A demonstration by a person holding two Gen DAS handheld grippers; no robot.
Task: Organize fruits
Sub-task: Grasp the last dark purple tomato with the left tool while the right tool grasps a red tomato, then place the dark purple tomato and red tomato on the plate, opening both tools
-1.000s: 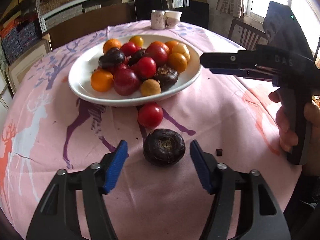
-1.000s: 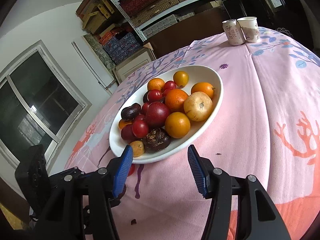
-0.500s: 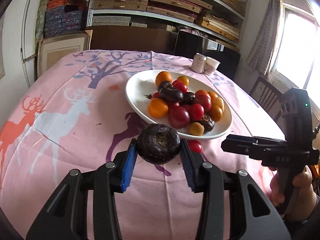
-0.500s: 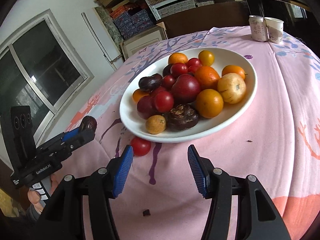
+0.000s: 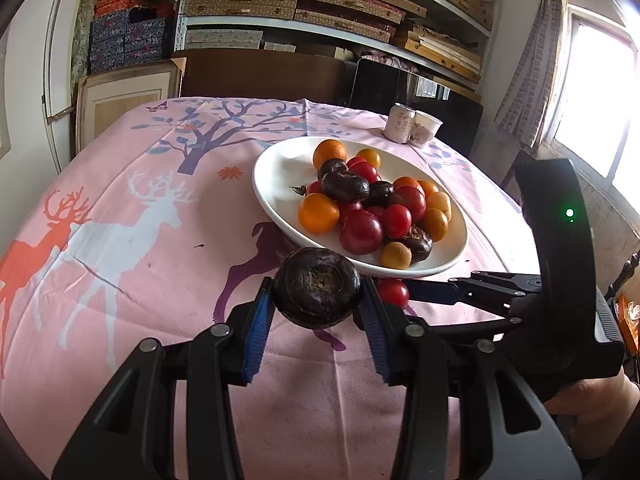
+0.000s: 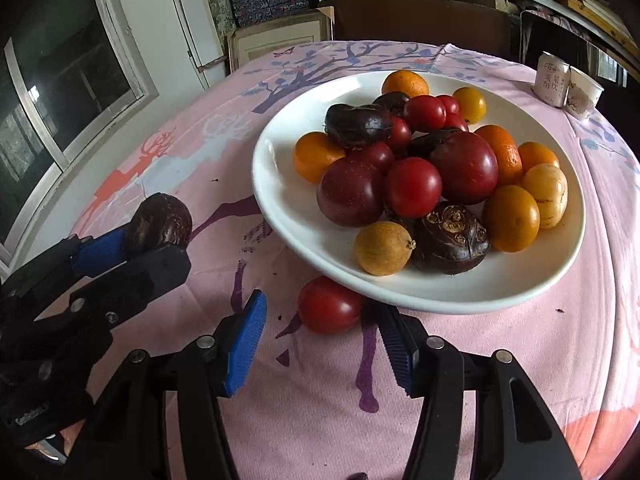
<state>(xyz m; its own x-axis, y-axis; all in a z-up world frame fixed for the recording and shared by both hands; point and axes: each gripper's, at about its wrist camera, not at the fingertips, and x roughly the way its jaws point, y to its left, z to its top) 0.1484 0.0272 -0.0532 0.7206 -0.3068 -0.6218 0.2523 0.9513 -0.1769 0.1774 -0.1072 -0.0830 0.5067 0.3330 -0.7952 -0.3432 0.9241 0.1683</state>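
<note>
The dark round fruit (image 5: pixel 317 293) is clamped between my left gripper (image 5: pixel 318 312) pads, lifted just short of the white plate (image 5: pixel 276 168). My right gripper (image 6: pixel 324 334) is spread wide around the red tomato (image 6: pixel 330 305) beside the rim. Closing here could jam a finger under the plate.

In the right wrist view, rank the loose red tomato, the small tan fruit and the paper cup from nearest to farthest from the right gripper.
1. Loose red tomato, on the cloth between the fingers.
2. Small tan fruit, on the plate's near edge.
3. Paper cup, far right, beyond the plate.
</note>
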